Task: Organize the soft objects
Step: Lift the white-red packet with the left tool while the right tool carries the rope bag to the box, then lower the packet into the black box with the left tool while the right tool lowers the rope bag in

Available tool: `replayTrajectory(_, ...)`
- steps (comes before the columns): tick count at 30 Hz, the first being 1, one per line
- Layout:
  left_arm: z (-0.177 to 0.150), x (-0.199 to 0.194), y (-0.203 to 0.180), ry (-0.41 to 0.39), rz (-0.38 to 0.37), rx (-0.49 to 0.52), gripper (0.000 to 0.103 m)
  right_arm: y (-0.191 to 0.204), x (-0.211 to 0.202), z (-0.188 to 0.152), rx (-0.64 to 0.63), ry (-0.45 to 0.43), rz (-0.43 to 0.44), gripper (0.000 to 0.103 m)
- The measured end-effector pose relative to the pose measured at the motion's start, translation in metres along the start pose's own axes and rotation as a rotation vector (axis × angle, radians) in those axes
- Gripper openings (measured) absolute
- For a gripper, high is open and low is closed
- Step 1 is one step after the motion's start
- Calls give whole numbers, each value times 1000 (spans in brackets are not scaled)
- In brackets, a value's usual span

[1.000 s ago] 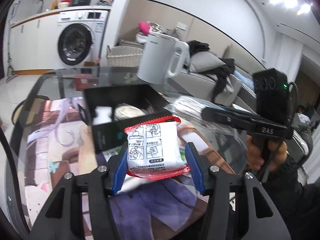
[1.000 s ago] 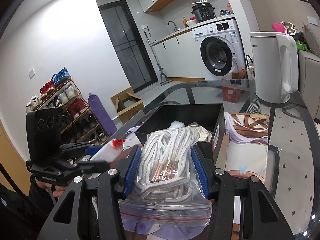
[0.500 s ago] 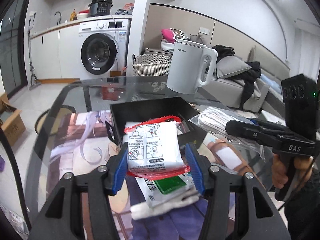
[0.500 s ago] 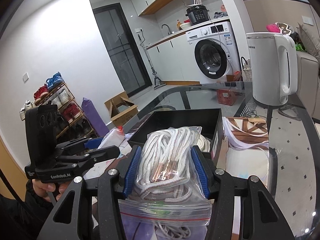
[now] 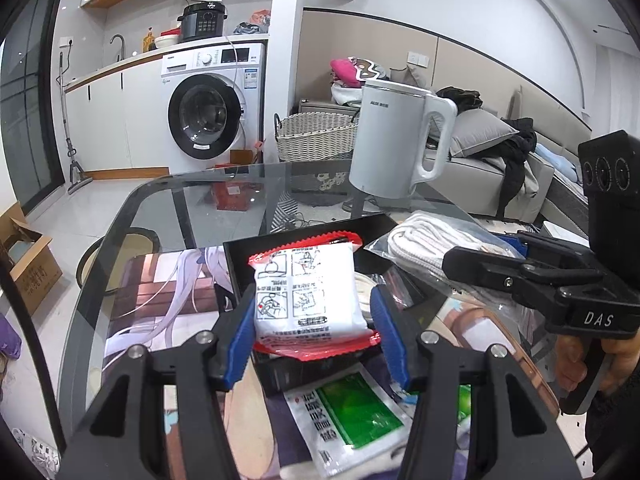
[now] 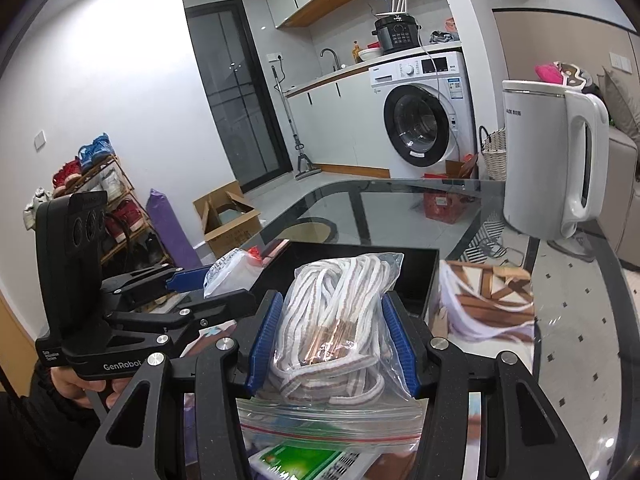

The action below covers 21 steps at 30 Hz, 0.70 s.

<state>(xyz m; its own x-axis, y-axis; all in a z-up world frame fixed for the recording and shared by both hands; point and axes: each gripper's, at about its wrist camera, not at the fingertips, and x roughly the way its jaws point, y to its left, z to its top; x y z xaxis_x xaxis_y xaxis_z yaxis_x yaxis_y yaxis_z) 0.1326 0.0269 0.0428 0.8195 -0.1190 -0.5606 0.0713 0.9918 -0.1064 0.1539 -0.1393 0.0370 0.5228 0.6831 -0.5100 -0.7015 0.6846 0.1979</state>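
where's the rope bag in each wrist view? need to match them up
Left wrist: rope bag sits right of centre, clamped in the right gripper, beside the black box.
Right wrist: rope bag is bottom centre, between the blue pads, in front of the black box.
Shared landmark: white kettle, behind the box in both.

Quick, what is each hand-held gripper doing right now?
Left hand-held gripper: shut on the white packet.
Right hand-held gripper: shut on the rope bag.
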Motion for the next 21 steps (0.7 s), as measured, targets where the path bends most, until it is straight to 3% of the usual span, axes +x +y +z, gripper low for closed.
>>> replayTrajectory(21, 3, 55, 5, 53, 35, 30, 54, -23, 73, 8, -50, 105, -57, 51)
